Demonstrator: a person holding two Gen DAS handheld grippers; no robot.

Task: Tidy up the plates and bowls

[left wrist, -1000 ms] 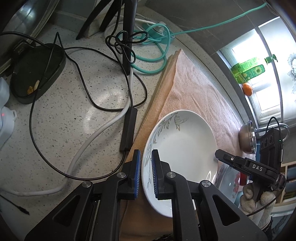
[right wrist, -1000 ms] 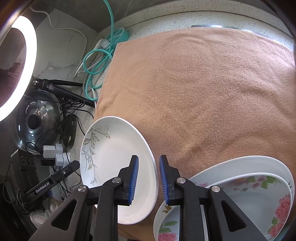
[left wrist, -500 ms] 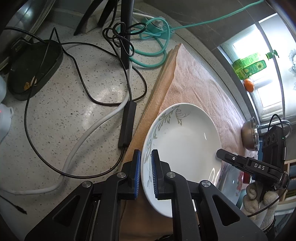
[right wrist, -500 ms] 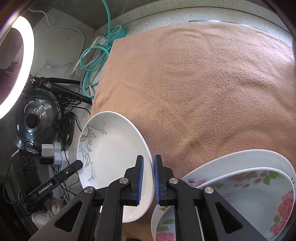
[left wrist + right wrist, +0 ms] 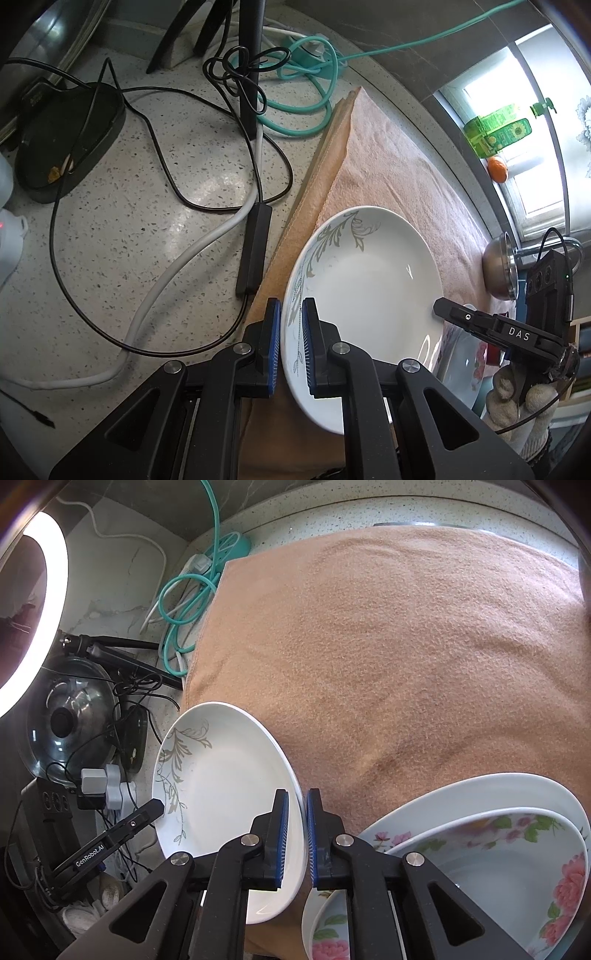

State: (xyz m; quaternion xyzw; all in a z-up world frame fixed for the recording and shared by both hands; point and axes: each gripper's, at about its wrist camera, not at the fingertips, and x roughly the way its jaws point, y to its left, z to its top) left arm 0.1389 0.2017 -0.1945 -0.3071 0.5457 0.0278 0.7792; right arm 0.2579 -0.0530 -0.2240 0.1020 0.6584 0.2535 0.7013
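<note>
A white plate [image 5: 365, 288] with a grey leaf pattern is held over the left edge of the tan towel [image 5: 391, 173]. My left gripper [image 5: 291, 332] is shut on its left rim. In the right wrist view the same plate [image 5: 225, 782] has my right gripper [image 5: 295, 823] shut on its right rim. The right gripper also shows in the left wrist view as a black finger marked DAS [image 5: 491, 328] at the plate's far side. Two stacked dishes with pink flowers [image 5: 472, 856] lie on the towel [image 5: 406, 657] at the lower right.
Black and white cables [image 5: 155, 236] and a teal cord [image 5: 306, 92] sprawl over the speckled counter [image 5: 110, 229] to the left. A dark tray [image 5: 66, 140] and tripod legs [image 5: 251, 66] stand there. A steel bowl [image 5: 498, 269] sits at the towel's far end. A ring light [image 5: 37, 605] and a pot lid [image 5: 66, 716] are at the left.
My right gripper's jaws closed from a small gap onto the plate's right rim. The plate tipped up slightly. My left gripper kept its grip.
</note>
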